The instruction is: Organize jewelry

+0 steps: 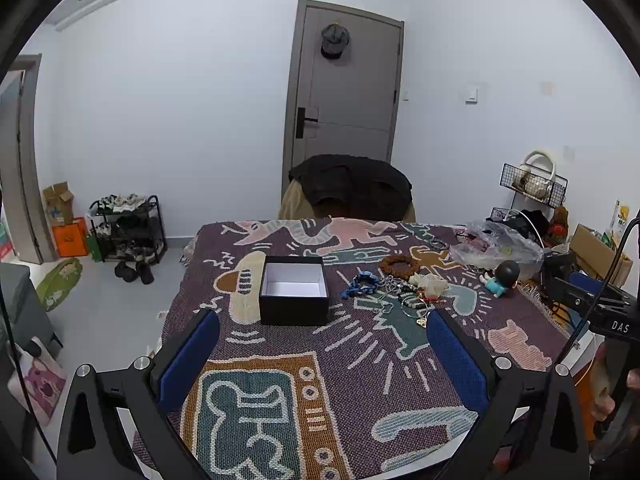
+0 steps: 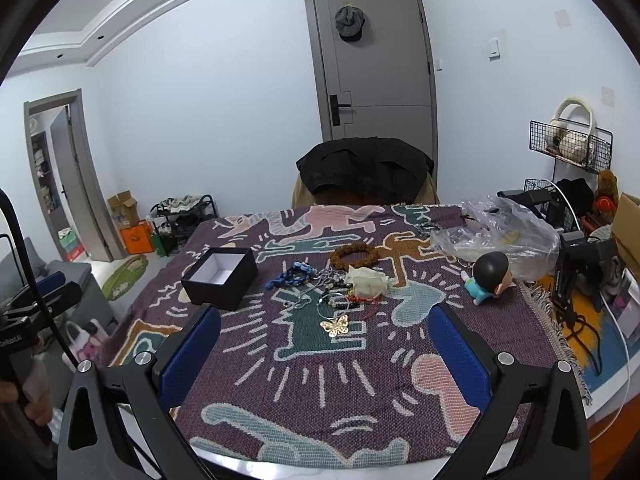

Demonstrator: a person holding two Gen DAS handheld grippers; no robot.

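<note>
1. Left gripper point(image 1: 323, 344) — jaws spread wide, nothing between them, held low over the near part of the table. Right gripper point(image 2: 324, 342) — jaws likewise parted and empty, aimed at the jewelry.

2. Butterfly pendant point(image 2: 334, 326) — gold, thin, flat on the cloth, nearest item to the right gripper. Judged light and slippery; it will likely need a pinch across the wings or at an edge, since it lies flush.

3. Thin ring point(image 2: 333, 306) — a wire hoop just beyond the pendant. Judged springy and easily bent; take it across the rim.

4. Jewelry pile point(image 2: 340, 284) — chains, beads and small pieces tangled together at mid-table. Chains are limp and may drag neighbours along when lifted.

5. Blue bracelet point(image 2: 294, 274) — at the pile's left edge, soft-looking, an easy grip anywhere on the band.

6. Brown bead bracelet point(image 2: 354, 255) — beyond the pile, chunky, judged stiff and the heaviest piece.

7. Black box point(image 1: 294, 290) — open, white inside, empty, left of the pile and well apart from it; the probable destination.

8. Doll figure point(image 2: 490, 276) and plastic bag point(image 2: 496, 236) — right of the pile.

9. Table point(image 2: 320, 392) — covered by a woven patterned blanket, coarse enough to snag chains.

10. Room — chair draped with a dark jacket point(image 2: 366, 170), grey door point(image 2: 376, 64) with a cap hung on it, shoe rack point(image 1: 128, 228) at far left.
</note>
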